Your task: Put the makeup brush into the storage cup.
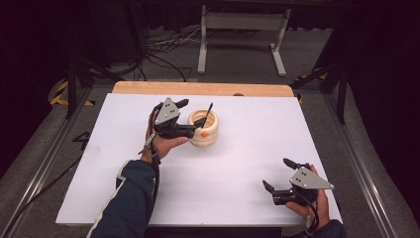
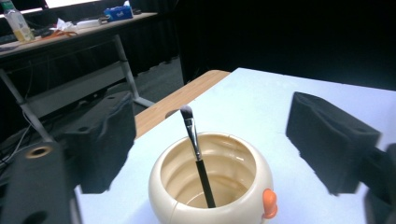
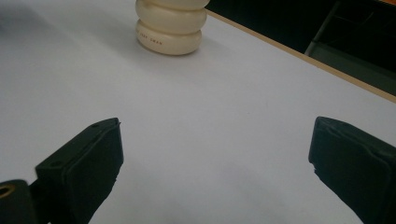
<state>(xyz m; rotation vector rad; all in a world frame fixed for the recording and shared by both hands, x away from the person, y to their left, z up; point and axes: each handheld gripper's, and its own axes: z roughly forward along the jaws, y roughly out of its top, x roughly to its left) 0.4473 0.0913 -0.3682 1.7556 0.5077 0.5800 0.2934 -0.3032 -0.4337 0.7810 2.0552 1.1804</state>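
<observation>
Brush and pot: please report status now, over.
Left gripper open beside cream pot. Brush stands inside pot, released. Right gripper open, empty, away from the pot. Nothing in the way.

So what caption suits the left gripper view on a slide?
Open fingers flank a cream pot with a black brush standing inside.

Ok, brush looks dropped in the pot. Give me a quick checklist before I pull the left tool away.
1. Brush inside the cream pot, bristles up, leaning on the rim: ok.
2. Left tool open, pads clear of the brush handle: ok.
3. Pot upright on the white table: ok.
4. Orange knob on the pot's side clear of the left tool: ok.
5. Right tool open, nothing between its pads, well away from the pot: ok.
6. Whether the brush will stay put once you withdraw: cannot tell.
</observation>
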